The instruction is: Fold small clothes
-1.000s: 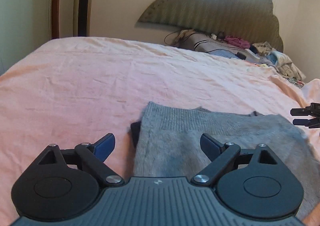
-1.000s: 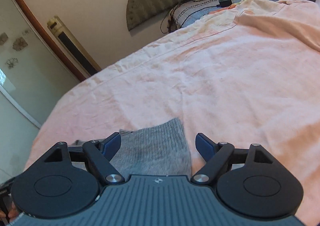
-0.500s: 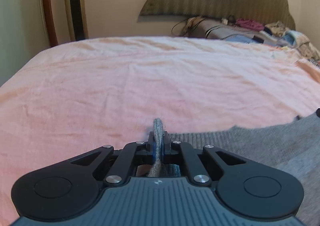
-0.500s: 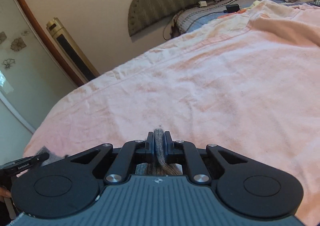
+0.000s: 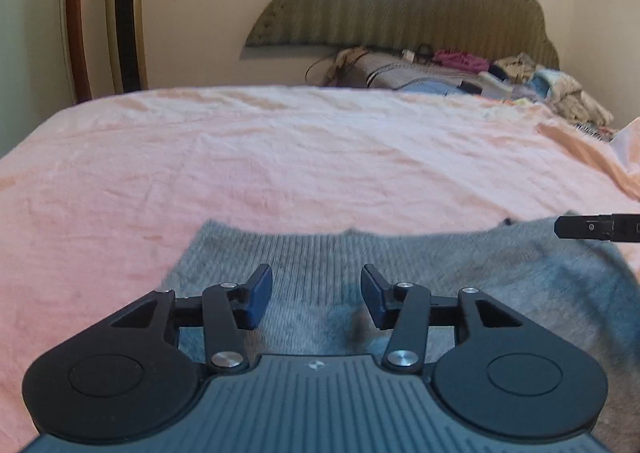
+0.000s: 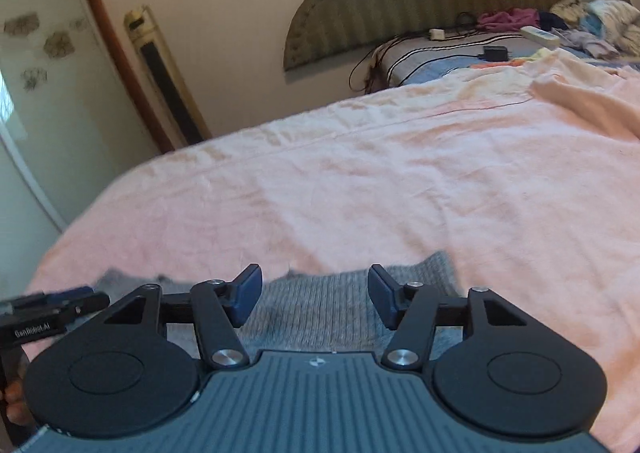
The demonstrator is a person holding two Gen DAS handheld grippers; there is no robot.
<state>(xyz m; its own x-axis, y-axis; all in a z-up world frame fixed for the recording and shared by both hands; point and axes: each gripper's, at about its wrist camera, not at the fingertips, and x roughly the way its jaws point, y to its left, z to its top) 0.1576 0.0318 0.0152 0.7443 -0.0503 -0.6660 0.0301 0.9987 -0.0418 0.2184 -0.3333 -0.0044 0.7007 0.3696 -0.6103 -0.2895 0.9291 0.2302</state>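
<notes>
Pink bedspread point(image 5: 280, 157), grey knit point(image 5: 400, 253) seemingly flat beneath both just-opening, empty claws point(image 5: 316, 299) point(image 6: 314, 297).

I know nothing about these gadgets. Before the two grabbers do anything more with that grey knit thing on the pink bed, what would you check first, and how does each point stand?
1. Left gripper let go: ok, its jaws have just been opening and stand apart over the cloth.
2. Right gripper let go: ok, jaws have just been opening, nothing pinched.
3. Grey knit garment lying flat on the pink bedsheet: ok for its far edge; the near part is hidden.
4. Fold edges lined up: cannot tell.
5. Free sheet beyond the garment: ok.
6. Clothes pile by the headboard kept apart: ok.
</notes>
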